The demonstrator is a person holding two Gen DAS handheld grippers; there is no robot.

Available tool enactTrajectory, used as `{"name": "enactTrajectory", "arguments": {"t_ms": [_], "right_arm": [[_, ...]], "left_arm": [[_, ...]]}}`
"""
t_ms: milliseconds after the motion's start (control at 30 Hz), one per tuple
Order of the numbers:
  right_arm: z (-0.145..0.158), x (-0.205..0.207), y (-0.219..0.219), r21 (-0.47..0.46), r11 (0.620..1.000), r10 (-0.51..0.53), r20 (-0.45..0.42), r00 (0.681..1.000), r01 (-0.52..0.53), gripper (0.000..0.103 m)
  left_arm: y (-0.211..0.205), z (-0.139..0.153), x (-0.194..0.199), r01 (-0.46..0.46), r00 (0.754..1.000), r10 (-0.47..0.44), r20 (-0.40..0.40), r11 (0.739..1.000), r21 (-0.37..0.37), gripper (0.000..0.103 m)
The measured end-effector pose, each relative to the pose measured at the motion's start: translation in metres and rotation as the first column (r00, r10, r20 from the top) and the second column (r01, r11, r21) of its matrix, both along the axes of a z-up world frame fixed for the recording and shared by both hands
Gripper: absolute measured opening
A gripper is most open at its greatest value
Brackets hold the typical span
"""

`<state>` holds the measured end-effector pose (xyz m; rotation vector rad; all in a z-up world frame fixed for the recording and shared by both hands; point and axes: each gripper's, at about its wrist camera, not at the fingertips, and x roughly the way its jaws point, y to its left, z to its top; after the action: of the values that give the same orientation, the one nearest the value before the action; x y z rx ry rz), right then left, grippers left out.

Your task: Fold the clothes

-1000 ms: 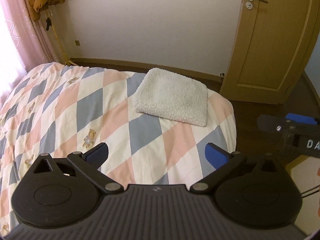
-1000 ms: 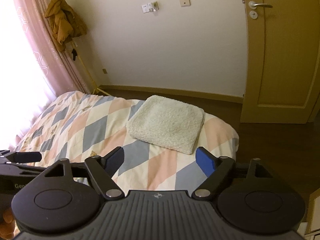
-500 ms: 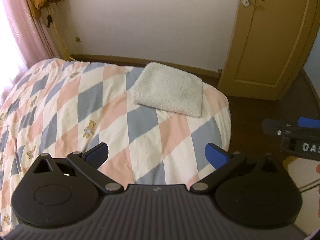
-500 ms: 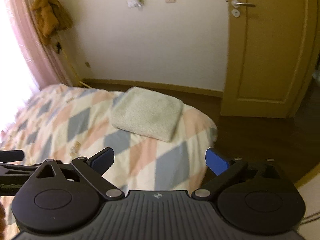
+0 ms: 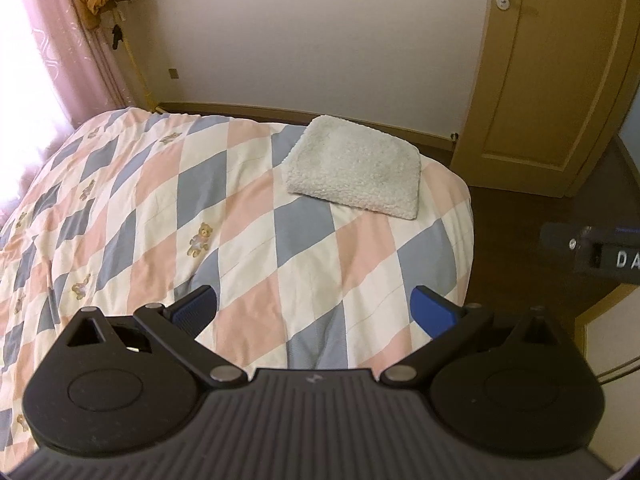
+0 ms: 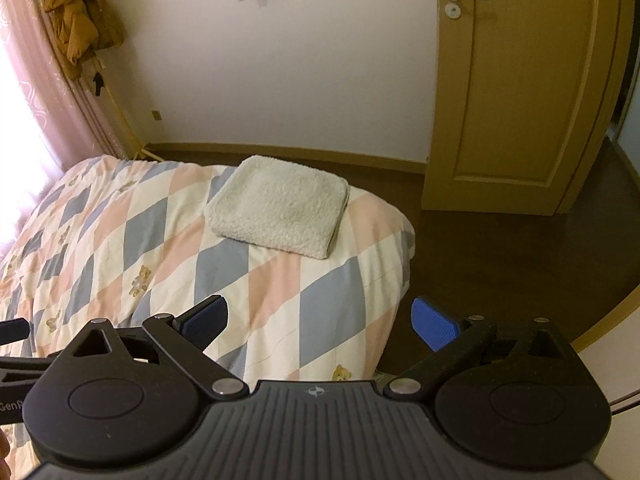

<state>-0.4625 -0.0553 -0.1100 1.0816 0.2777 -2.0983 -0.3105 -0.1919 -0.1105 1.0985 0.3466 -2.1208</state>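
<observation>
Two grippers hang over the near side of the bed, neither holding anything. On the left, the left gripper has its jaws spread wide over the diamond-patterned quilt with only bare cover between the blue pads. Further along, towards the bed's far right corner, lies the white fleece garment, already a neat squared stack and well apart from both tools; it probably sits there to keep the middle of the bed free for more folding. To the right, the right gripper is likewise fully open and empty, hovering at the bed's edge above the dark floor. Its body shows in the left view with the white letters "DA" legible; "Gen" can be read on the other tool's side.
</observation>
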Motion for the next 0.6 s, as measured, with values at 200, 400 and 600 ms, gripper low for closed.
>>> {"name": "enactTrajectory", "arguments": {"t_ms": [200, 400, 600], "right_arm": [[-0.006, -0.008, -0.013, 0.026, 0.999, 0.039, 0.012, 0.999, -0.04, 0.101], [-0.01, -0.028, -0.032, 0.044, 0.995, 0.085, 0.025, 0.996, -0.086, 0.101], [-0.015, -0.054, -0.058, 0.059, 0.99, 0.129, 0.037, 0.991, -0.131, 0.101]], "left_arm": [[-0.008, -0.002, -0.013, -0.04, 0.999, 0.04, 0.01, 0.999, 0.004, 0.102], [-0.023, -0.006, -0.033, -0.08, 0.996, 0.08, 0.033, 0.997, 0.012, 0.102], [-0.041, -0.009, -0.056, -0.117, 0.992, 0.115, 0.047, 0.993, 0.028, 0.102]]}}
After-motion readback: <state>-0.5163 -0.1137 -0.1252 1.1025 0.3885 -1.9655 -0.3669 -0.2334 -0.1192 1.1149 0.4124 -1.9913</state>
